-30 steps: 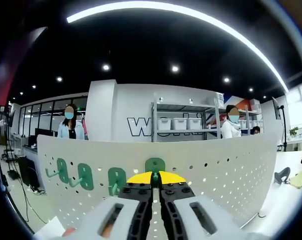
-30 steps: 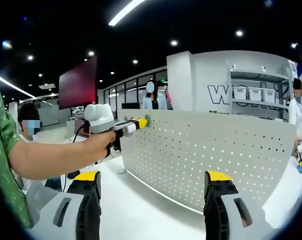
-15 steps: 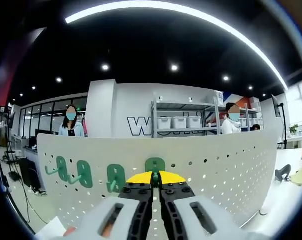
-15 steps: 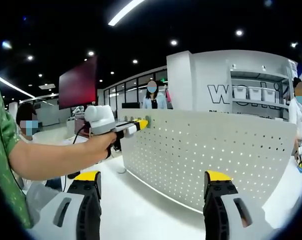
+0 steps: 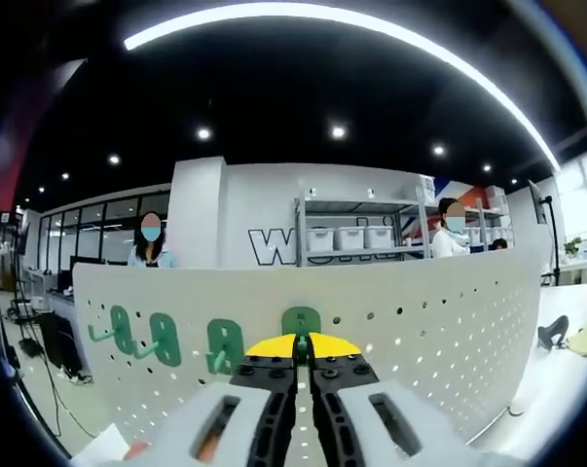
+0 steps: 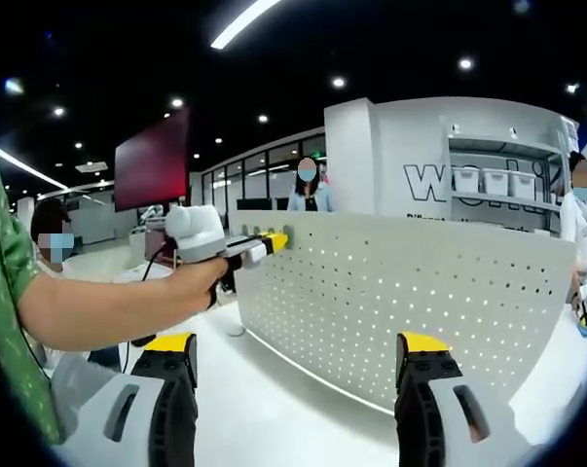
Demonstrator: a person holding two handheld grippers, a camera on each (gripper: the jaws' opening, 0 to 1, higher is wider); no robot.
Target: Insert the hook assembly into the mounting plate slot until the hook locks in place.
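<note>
A white perforated mounting plate stands upright across the left gripper view. Three green hooks hang on it toward the left. My left gripper is shut on a fourth green hook, pressed against the plate near its top edge. In the right gripper view the same plate is seen from its other side, and the left gripper, held by a hand, touches its upper left corner. My right gripper is open with nothing between its fingers, well back from the plate.
The plate stands on a white tabletop. A person in a green sleeve is at the left. Behind the plate are metal shelves with bins, a white wall with lettering, and people standing in the background.
Both grippers hold their places at the plate. A person behind the plate has walked slightly to the right.
</note>
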